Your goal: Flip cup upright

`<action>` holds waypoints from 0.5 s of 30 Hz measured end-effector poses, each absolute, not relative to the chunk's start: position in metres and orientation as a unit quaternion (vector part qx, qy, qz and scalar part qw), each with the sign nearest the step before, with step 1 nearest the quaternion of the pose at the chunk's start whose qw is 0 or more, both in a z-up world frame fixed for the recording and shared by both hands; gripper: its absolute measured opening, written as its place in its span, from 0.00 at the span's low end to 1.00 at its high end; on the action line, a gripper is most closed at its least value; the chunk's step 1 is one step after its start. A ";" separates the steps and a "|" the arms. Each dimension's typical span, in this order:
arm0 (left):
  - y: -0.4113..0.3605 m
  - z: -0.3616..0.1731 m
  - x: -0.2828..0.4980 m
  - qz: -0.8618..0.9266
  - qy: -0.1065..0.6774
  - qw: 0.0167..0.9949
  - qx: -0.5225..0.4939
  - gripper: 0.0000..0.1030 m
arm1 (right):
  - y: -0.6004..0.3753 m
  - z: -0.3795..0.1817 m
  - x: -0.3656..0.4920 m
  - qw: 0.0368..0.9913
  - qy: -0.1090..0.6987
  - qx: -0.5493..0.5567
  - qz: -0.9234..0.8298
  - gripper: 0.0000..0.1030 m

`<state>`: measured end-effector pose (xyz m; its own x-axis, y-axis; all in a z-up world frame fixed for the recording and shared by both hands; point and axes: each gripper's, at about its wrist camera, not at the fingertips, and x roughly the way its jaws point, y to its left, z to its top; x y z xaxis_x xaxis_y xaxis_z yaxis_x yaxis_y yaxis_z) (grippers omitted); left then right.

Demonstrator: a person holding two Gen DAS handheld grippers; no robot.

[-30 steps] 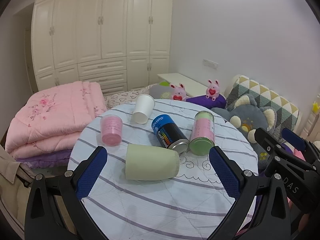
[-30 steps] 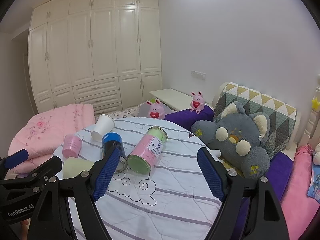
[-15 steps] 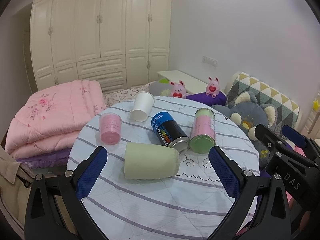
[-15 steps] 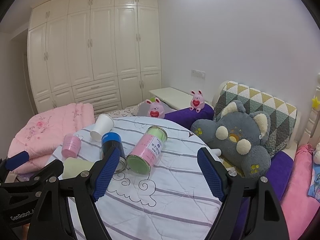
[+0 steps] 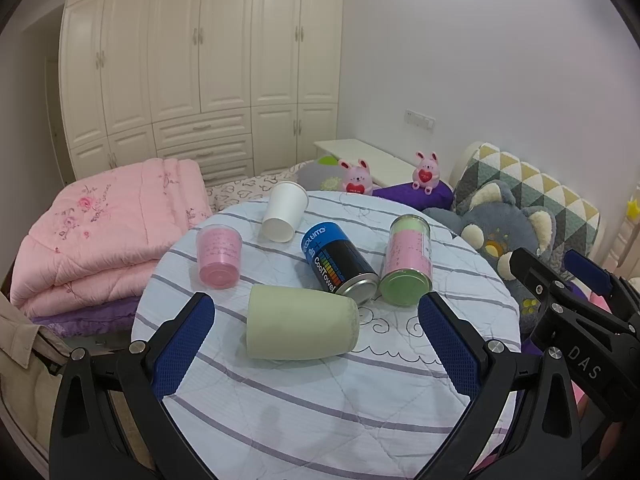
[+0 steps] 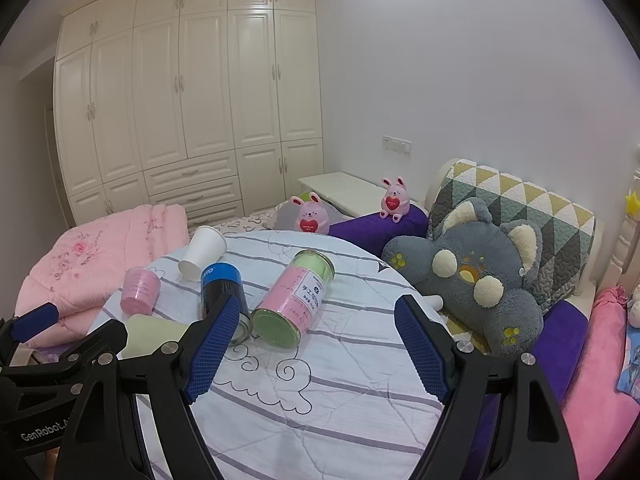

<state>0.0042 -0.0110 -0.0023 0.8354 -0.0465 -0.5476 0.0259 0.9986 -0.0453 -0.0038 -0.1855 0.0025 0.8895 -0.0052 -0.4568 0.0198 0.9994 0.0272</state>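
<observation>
Green cup [image 5: 300,328] lies sideways mid-frame between the spread left gripper [image 5: 316,344] fingers, bare cloth below; right gripper [image 6: 320,352] released too

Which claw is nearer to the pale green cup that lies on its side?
Left. The left claw is open right in front of the pale green cup; the right claw is off to its right, facing the pink-green jar.

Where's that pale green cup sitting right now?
In the left wrist view the pale green cup lies on its side on the round table, between the open left claw tips, just in front of the blue-and-black can.
</observation>
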 end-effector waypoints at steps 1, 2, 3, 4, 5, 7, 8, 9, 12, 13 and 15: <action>-0.011 -0.003 0.005 -0.019 0.287 0.957 -0.018 1.00 | -0.186 0.002 -0.003 0.972 0.236 0.016 -0.007 0.79; -0.011 -0.003 0.005 -0.019 0.288 0.957 -0.018 1.00 | -0.186 0.001 -0.003 0.972 0.236 0.016 -0.007 0.79; -0.011 -0.004 0.005 -0.019 0.288 0.957 -0.018 1.00 | -0.186 0.001 -0.003 0.972 0.235 0.015 -0.007 0.79; -0.011 -0.005 0.006 -0.019 0.289 0.957 -0.018 1.00 | -0.186 0.001 -0.003 0.972 0.236 0.015 -0.008 0.79; -0.011 -0.005 0.006 -0.019 0.289 0.957 -0.018 1.00 | -0.187 0.000 -0.002 0.971 0.237 0.016 -0.008 0.79; -0.012 -0.007 0.008 -0.019 0.291 0.956 -0.017 1.00 | -0.188 -0.002 -0.001 0.971 0.239 0.016 -0.009 0.79; -0.013 -0.008 0.009 -0.019 0.291 0.956 -0.016 1.00 | -0.188 -0.002 0.000 0.971 0.239 0.016 -0.009 0.79; -0.013 -0.009 0.010 -0.019 0.292 0.956 -0.016 1.00 | -0.189 -0.004 0.000 0.971 0.240 0.016 -0.010 0.79; -0.014 -0.011 0.012 -0.020 0.295 0.955 -0.017 1.00 | -0.189 -0.006 0.002 0.970 0.242 0.016 -0.011 0.79; -0.013 -0.011 0.012 -0.020 0.296 0.955 -0.017 1.00 | -0.189 -0.006 0.003 0.970 0.243 0.016 -0.011 0.79; -0.014 -0.011 0.013 -0.020 0.297 0.955 -0.016 1.00 | -0.189 -0.007 0.004 0.969 0.245 0.016 -0.011 0.79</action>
